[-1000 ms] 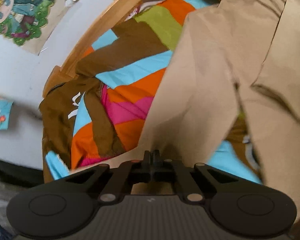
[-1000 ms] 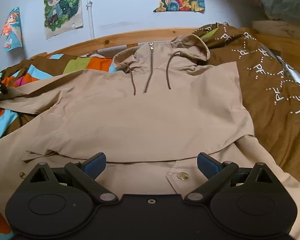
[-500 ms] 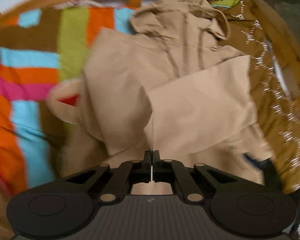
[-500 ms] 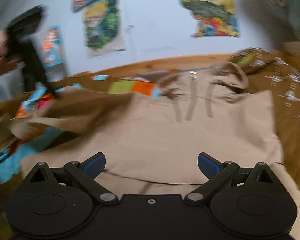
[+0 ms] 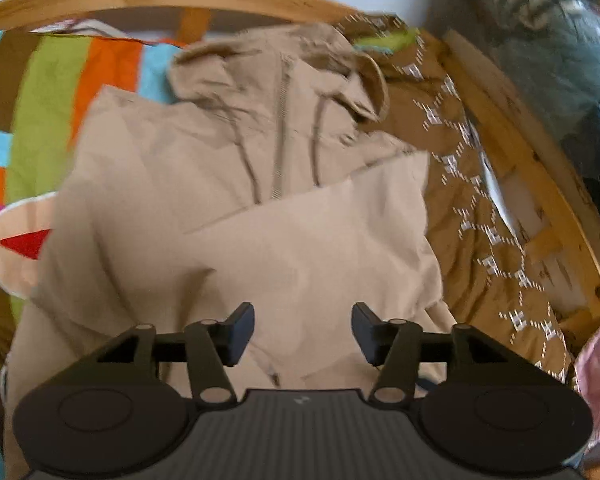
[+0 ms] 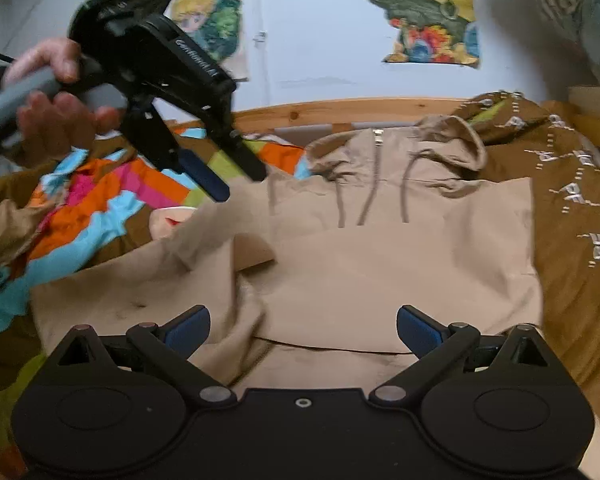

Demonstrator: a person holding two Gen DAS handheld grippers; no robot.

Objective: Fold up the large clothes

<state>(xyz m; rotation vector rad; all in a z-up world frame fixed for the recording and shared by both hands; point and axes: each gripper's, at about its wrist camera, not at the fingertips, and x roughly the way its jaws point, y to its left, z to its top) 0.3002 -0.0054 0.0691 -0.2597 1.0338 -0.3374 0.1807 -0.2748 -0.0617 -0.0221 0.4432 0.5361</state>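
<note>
Beige hooded jacket (image 6: 400,264) lies front-up on the bed, hood toward the wooden bed frame (image 6: 340,110), one sleeve folded across its chest. Left gripper (image 5: 303,334) hangs above the jacket, jaws opening, nothing between them; a hand (image 6: 48,92) holds it. Right gripper (image 6: 303,332) is wide open and empty over the hem; striped blanket (image 6: 100,208) lies beside the jacket.

Left gripper (image 6: 236,176): black housing, white lettering on its side, grey handle, blue pads (image 6: 204,178). Right gripper (image 6: 303,330): black body, two round discs, silver pivot pins, blue pads (image 6: 418,330). Hand (image 6: 56,96) bare beside the lettering.
</note>
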